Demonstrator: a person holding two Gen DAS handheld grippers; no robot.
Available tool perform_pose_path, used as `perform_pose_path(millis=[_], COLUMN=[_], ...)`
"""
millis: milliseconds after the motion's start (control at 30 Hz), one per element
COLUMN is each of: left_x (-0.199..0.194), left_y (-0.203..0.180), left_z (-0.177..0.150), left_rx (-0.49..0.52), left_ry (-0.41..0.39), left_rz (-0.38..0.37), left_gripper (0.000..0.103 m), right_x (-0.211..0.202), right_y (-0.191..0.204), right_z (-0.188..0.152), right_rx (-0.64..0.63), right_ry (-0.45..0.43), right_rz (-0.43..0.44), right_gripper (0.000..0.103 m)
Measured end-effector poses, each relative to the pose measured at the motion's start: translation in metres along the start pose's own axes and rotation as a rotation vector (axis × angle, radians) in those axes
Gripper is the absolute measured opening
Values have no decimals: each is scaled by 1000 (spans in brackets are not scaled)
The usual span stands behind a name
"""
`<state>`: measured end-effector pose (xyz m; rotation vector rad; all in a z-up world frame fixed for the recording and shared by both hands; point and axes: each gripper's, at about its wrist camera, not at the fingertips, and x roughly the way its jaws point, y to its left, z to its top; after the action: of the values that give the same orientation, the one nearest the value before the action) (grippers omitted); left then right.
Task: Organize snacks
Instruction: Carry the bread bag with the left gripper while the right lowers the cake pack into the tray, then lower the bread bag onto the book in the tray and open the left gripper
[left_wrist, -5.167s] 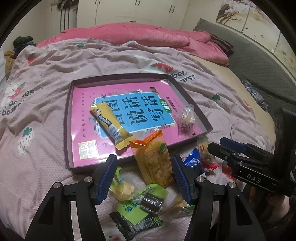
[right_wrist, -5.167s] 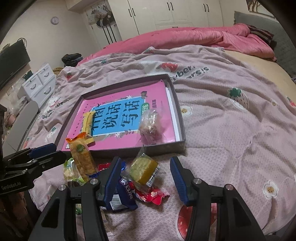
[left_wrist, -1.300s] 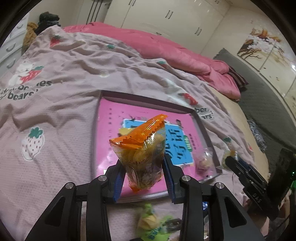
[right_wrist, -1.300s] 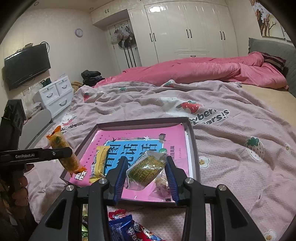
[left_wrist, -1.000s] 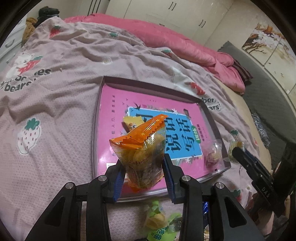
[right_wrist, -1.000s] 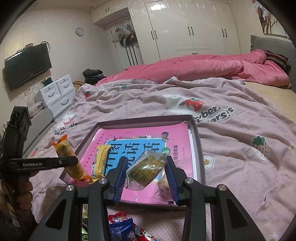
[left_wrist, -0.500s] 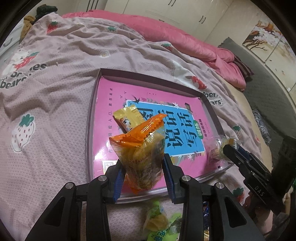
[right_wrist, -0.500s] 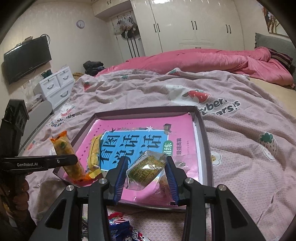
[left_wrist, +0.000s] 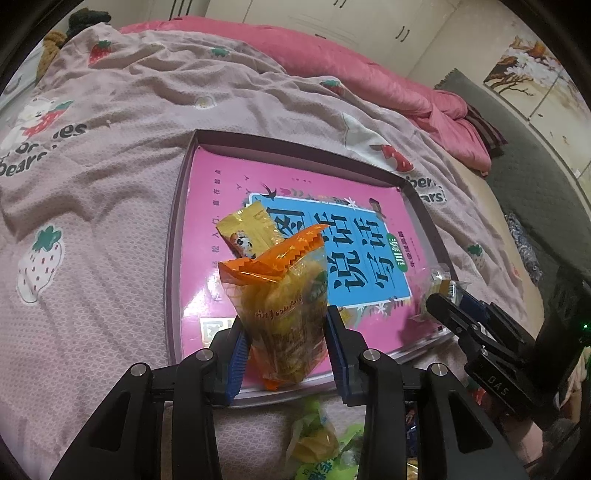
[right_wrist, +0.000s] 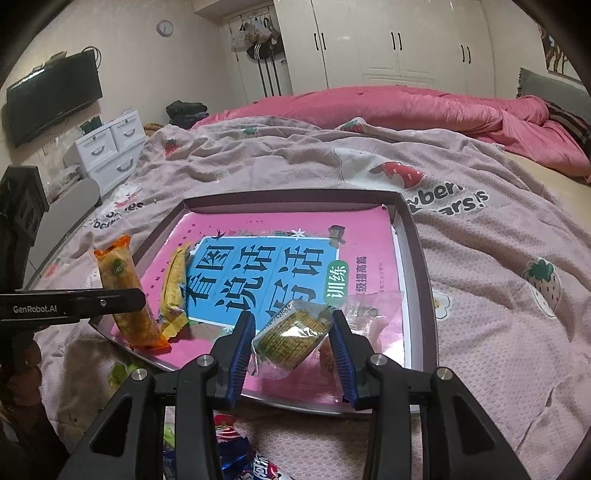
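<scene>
A shallow purple tray (left_wrist: 295, 147) lined with a pink book lies on the bedspread. My left gripper (left_wrist: 287, 328) is shut on an orange packet of yellow snacks (left_wrist: 280, 273), held upright over the tray's near left edge. A yellow bar (left_wrist: 251, 232) lies in the tray just behind it. My right gripper (right_wrist: 292, 325) is shut on a clear packet of green-brown crackers (right_wrist: 291, 339) over the tray's near right part (right_wrist: 413, 236). Beside it in the tray rests a clear-wrapped sweet (right_wrist: 365, 314). The left gripper (right_wrist: 122, 299) and its orange packet (right_wrist: 118, 273) show at the left.
Loose snacks lie on the bedspread in front of the tray: green packets (left_wrist: 317, 443) and blue and red packets (right_wrist: 236, 454). A pink duvet (right_wrist: 406, 107) is bunched at the far side. White drawers (right_wrist: 107, 147) stand off the bed's left.
About five seconds ago both grippers stood open over packets lying on the bed. Now each holds one. Over the last second both have sunk a little toward the tray.
</scene>
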<state>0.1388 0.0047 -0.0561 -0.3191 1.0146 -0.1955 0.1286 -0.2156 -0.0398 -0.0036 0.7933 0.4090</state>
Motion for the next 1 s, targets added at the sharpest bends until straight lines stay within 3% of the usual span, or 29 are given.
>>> perform_pose_path(millis=[700,1000], left_x=[1,3], left_y=[-2,0], left_z=[-1,-2], left_rx=[5,-8], left_ry=[13,28], left_rz=[-1,4], left_gripper=[40,45], right_x=[9,4], right_y=[8,1], right_z=[-5,-3], right_rx=[-16,15], right_ry=[55,45], right_rz=[38,38], right_gripper=[45,45])
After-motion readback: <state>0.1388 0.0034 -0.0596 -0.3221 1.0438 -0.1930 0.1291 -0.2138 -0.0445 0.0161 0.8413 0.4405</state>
